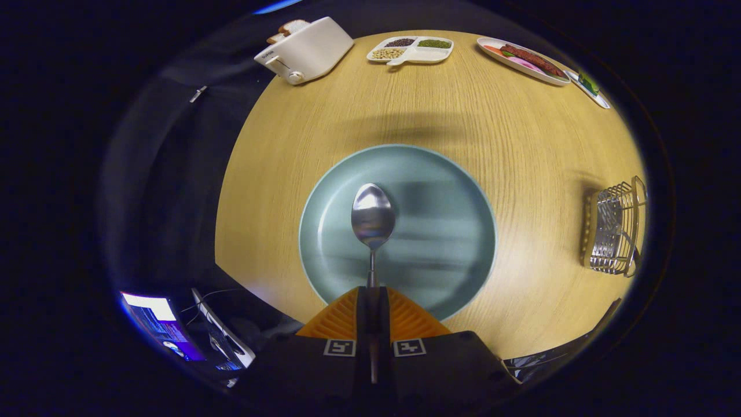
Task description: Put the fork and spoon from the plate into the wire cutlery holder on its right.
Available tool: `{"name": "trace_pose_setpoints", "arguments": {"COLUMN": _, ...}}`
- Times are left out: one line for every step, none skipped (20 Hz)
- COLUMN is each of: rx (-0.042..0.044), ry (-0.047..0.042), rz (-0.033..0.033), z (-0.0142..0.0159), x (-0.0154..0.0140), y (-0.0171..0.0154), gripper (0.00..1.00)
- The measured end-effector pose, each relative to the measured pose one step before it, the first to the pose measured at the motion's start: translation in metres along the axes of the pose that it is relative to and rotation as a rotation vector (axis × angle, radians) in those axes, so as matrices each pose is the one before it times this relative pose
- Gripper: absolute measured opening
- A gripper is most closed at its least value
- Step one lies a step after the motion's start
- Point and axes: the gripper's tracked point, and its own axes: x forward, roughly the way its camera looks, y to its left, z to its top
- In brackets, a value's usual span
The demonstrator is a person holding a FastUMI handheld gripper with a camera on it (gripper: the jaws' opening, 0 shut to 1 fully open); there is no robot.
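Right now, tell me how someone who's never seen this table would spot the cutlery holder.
Start at the round wooden table and its big blue-green plate, above which the gripper holds the spoon. Look right of the plate: the wire cutlery holder stands alone, the only bare metal cage among white dishes.

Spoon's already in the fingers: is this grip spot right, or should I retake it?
Keep it. The gripper is shut on the spoon by its thin handle, from the handle end, bowl pointing ahead over the plate. The narrow, straight handle suits the pads; the rounded bowl would slip.
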Motion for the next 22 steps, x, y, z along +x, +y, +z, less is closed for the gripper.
{"name": "trace_pose_setpoints", "arguments": {"rx": -0.00454, "ry": -0.00580, "rz": 0.01101, "z": 0.00248, "x": -0.01127, "y": -0.00197, "gripper": 0.09}}
{"name": "trace_pose_setpoints", "arguments": {"rx": -0.00431, "ry": -0.00919, "rz": 0.00700, "z": 0.00312, "x": -0.01283, "y": -0.00363, "gripper": 0.09}}
{"name": "trace_pose_setpoints", "arguments": {"rx": -0.00781, "ry": -0.00609, "rz": 0.00342, "z": 0.00319, "x": -0.01119, "y": -0.00446, "gripper": 0.09}}
{"name": "trace_pose_setpoints", "arguments": {"rx": -0.00575, "ry": -0.00588, "rz": -0.00002, "z": 0.00171, "x": -0.01200, "y": -0.00610, "gripper": 0.09}}
{"name": "trace_pose_setpoints", "arguments": {"rx": 0.00251, "ry": -0.00511, "rz": 0.00102, "z": 0.00119, "x": -0.01163, "y": -0.00557, "gripper": 0.09}}
{"name": "trace_pose_setpoints", "arguments": {"rx": 0.00314, "ry": -0.00118, "rz": 0.00437, "z": 0.00047, "x": -0.01185, "y": -0.00608, "gripper": 0.09}}
{"name": "trace_pose_setpoints", "arguments": {"rx": 0.00598, "ry": -0.00613, "rz": 0.00141, "z": -0.00081, "x": -0.01189, "y": -0.00761, "gripper": 0.09}}
{"name": "trace_pose_setpoints", "arguments": {"rx": 0.00326, "ry": -0.00367, "rz": -0.00172, "z": 0.00138, "x": -0.00993, "y": -0.00725, "gripper": 0.09}}
{"name": "trace_pose_setpoints", "arguments": {"rx": 0.00415, "ry": -0.00649, "rz": -0.00459, "z": -0.00043, "x": -0.01046, "y": -0.00921, "gripper": 0.09}}
{"name": "trace_pose_setpoints", "arguments": {"rx": 0.00449, "ry": -0.00610, "rz": -0.00662, "z": 0.00028, "x": -0.01006, "y": -0.00980, "gripper": 0.09}}
{"name": "trace_pose_setpoints", "arguments": {"rx": 0.00742, "ry": -0.00441, "rz": -0.00881, "z": 0.00082, "x": -0.00981, "y": -0.01142, "gripper": 0.09}}
{"name": "trace_pose_setpoints", "arguments": {"rx": 0.01217, "ry": 0.00016, "rz": -0.00663, "z": 0.00002, "x": -0.00741, "y": -0.01034, "gripper": 0.09}}
{"name": "trace_pose_setpoints", "arguments": {"rx": 0.01600, "ry": 0.00320, "rz": -0.00845, "z": 0.00068, "x": -0.00874, "y": -0.01198, "gripper": 0.09}}
{"name": "trace_pose_setpoints", "arguments": {"rx": 0.01316, "ry": 0.00670, "rz": -0.00898, "z": 0.00046, "x": -0.00658, "y": -0.01218, "gripper": 0.09}}
{"name": "trace_pose_setpoints", "arguments": {"rx": 0.00972, "ry": 0.00535, "rz": -0.01473, "z": 0.00076, "x": -0.00520, "y": -0.01431, "gripper": 0.09}}
{"name": "trace_pose_setpoints", "arguments": {"rx": 0.00238, "ry": 0.01713, "rz": -0.02145, "z": -0.00185, "x": -0.00477, "y": -0.01489, "gripper": 0.09}}
{"name": "trace_pose_setpoints", "arguments": {"rx": 0.00396, "ry": 0.01594, "rz": -0.01935, "z": -0.00125, "x": -0.00487, "y": -0.01376, "gripper": 0.09}}
{"name": "trace_pose_setpoints", "arguments": {"rx": 0.00680, "ry": 0.01435, "rz": -0.01727, "z": -0.00046, "x": -0.00454, "y": -0.01117, "gripper": 0.09}}
{"name": "trace_pose_setpoints", "arguments": {"rx": 0.01173, "ry": 0.01290, "rz": -0.00725, "z": 0.00056, "x": -0.00277, "y": -0.00805, "gripper": 0.09}}
{"name": "trace_pose_setpoints", "arguments": {"rx": 0.01519, "ry": 0.01165, "rz": -0.00116, "z": 0.00188, "x": -0.00202, "y": -0.00477, "gripper": 0.09}}
{"name": "trace_pose_setpoints", "arguments": {"rx": 0.01370, "ry": 0.01173, "rz": 0.00095, "z": 0.00164, "x": -0.00115, "y": -0.00379, "gripper": 0.09}}
{"name": "trace_pose_setpoints", "arguments": {"rx": 0.00854, "ry": 0.01215, "rz": -0.00046, "z": 0.00100, "x": -0.00030, "y": -0.00380, "gripper": 0.09}}
